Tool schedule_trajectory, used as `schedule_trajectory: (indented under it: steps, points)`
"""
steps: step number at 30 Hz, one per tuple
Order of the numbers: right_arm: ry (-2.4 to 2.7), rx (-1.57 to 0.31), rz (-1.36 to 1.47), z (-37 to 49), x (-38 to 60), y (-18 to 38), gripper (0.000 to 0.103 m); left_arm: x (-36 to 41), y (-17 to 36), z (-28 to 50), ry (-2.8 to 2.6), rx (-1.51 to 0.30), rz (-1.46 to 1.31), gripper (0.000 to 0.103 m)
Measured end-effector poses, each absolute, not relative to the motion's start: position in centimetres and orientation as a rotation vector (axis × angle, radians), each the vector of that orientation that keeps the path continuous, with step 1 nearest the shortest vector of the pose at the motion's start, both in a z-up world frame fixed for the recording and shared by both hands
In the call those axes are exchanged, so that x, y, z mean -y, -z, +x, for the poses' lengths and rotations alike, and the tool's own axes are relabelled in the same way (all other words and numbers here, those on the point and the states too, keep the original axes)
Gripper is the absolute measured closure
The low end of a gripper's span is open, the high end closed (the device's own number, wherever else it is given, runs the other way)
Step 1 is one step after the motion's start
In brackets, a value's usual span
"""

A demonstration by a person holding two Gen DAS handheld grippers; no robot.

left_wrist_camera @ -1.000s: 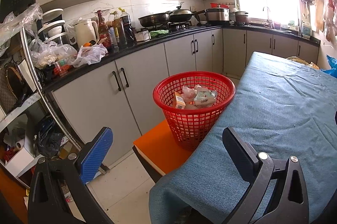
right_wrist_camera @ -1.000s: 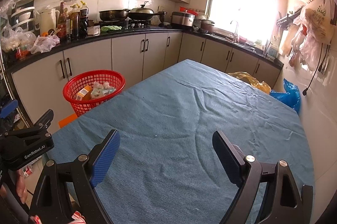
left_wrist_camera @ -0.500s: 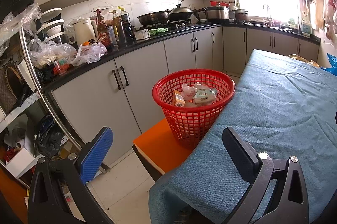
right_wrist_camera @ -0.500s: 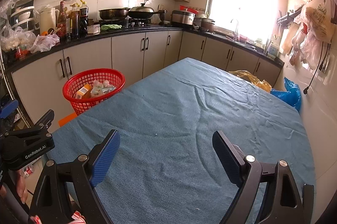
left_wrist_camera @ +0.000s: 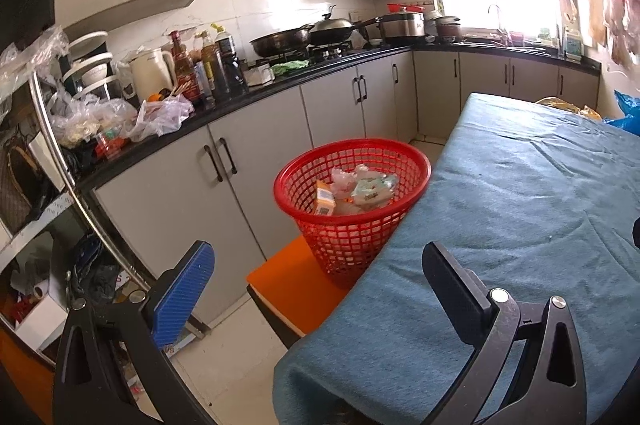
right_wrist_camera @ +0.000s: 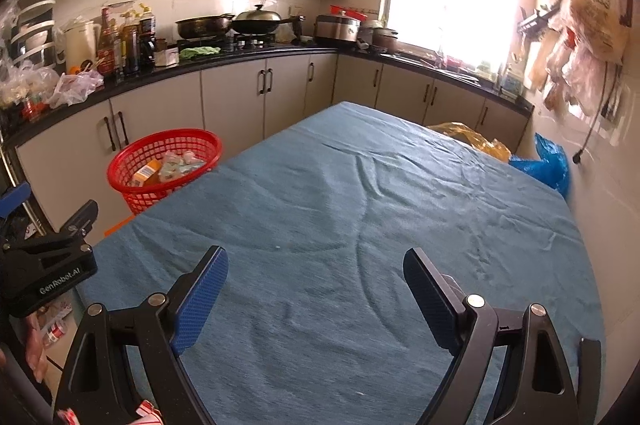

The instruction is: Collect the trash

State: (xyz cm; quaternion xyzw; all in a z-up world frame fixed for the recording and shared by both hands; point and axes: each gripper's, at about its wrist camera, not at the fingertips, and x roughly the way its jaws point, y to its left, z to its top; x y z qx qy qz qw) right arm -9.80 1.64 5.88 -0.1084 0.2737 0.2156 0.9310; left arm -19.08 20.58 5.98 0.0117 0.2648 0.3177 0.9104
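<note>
Ahead of the left gripper (left_wrist_camera: pixel 316 271), a red basket (left_wrist_camera: pixel 352 221) holding trash (left_wrist_camera: pixel 352 189) stood on an orange stool (left_wrist_camera: pixel 296 289) beside the blue-clothed table (right_wrist_camera: pixel 360 209). Both the left gripper and the right gripper (right_wrist_camera: pixel 316 277) were spread wide, empty, well apart from the basket.

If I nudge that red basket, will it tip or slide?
The basket looks like light mesh plastic holding only a few wrappers, so it probably slides easily. It narrows toward its base and stands on an orange seat beside the table, so a high push could tip it.
</note>
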Motion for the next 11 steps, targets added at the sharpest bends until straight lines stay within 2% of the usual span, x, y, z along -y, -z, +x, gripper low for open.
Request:
schedule_trajectory:
  steps: [5, 11]
  points:
    - [-0.363, -0.596, -0.164, -8.6, 2.4, -5.0, 0.009, -17.6, -6.3, -16.7, -0.584, -0.566, 0.084, 0.000]
    - [-0.149, -0.718, -0.042, -4.7, 10.3, -2.9, 0.006, -10.9, -4.5, -10.4, -0.108, -0.810, 0.009, 0.000]
